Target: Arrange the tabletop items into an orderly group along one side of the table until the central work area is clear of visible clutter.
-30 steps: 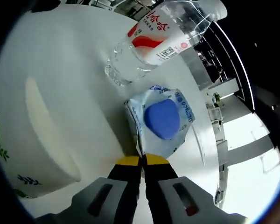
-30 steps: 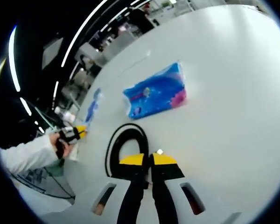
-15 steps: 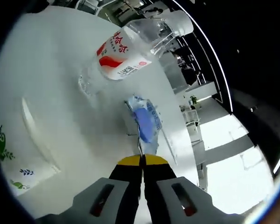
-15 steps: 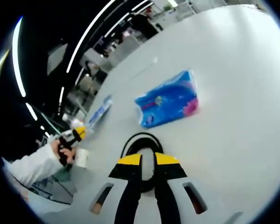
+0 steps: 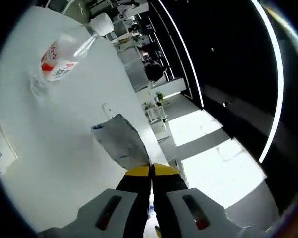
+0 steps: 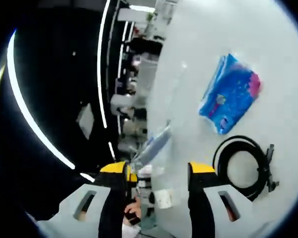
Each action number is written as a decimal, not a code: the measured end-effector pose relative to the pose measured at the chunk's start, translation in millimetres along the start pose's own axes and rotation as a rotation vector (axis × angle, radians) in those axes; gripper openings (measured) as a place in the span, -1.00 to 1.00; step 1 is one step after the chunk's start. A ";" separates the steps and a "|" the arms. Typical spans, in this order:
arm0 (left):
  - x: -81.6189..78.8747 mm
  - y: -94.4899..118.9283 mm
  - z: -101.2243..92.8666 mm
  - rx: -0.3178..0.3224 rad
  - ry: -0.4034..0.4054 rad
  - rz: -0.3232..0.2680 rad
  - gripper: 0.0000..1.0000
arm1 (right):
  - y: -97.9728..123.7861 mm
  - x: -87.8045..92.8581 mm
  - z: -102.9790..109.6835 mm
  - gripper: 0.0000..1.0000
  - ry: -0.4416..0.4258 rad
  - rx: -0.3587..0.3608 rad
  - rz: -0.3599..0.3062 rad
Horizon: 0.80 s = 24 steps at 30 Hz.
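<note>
Lying apart on the white table (image 6: 288, 64): blue packet (image 6: 231, 94), coiled black cable (image 6: 243, 166).

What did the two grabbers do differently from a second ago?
The right gripper opened and let go of the coiled black cable, which now lies on the white table. The left gripper stayed shut on the small blue-and-white packet, lifting it up.

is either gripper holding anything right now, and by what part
The left gripper is shut on the bottom edge of the small packet, lifting it off the table. The right gripper is open, holding nothing.
</note>
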<state>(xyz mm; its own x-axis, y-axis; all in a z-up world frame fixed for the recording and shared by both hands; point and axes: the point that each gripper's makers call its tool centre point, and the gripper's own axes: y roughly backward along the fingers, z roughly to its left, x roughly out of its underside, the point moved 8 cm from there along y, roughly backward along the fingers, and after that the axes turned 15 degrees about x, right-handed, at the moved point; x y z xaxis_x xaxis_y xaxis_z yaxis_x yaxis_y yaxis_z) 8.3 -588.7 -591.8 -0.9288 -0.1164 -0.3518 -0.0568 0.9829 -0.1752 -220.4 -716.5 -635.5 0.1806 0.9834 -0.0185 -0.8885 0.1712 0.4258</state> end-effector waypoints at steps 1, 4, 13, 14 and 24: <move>2.3 -0.2 -4.6 0.028 0.001 0.014 -1.00 | -3.3 1.7 1.2 0.15 -0.020 -0.001 0.004; 10.8 -0.1 -26.4 0.116 -0.020 0.056 -1.00 | -19.4 9.5 6.8 0.33 -0.102 -0.021 0.046; 15.1 12.3 -83.4 0.357 -0.078 0.209 -1.00 | -43.6 0.9 24.6 0.86 -0.396 -0.139 -0.051; 14.0 14.9 -87.5 0.370 -0.091 0.223 -1.00 | -41.7 -2.8 29.1 0.87 -0.369 -0.153 -0.065; 23.0 31.8 -121.0 0.508 -0.214 0.416 -1.00 | -31.9 -19.3 28.4 0.49 -0.248 -0.133 -0.083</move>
<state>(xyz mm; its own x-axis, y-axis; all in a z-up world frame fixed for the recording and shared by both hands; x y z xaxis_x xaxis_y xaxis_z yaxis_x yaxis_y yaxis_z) -59.2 -542.8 -494.1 -0.7407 0.1791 -0.6475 0.5157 0.7694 -0.3770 -183.6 -742.7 -623.1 0.3382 0.9237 0.1799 -0.9108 0.2733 0.3094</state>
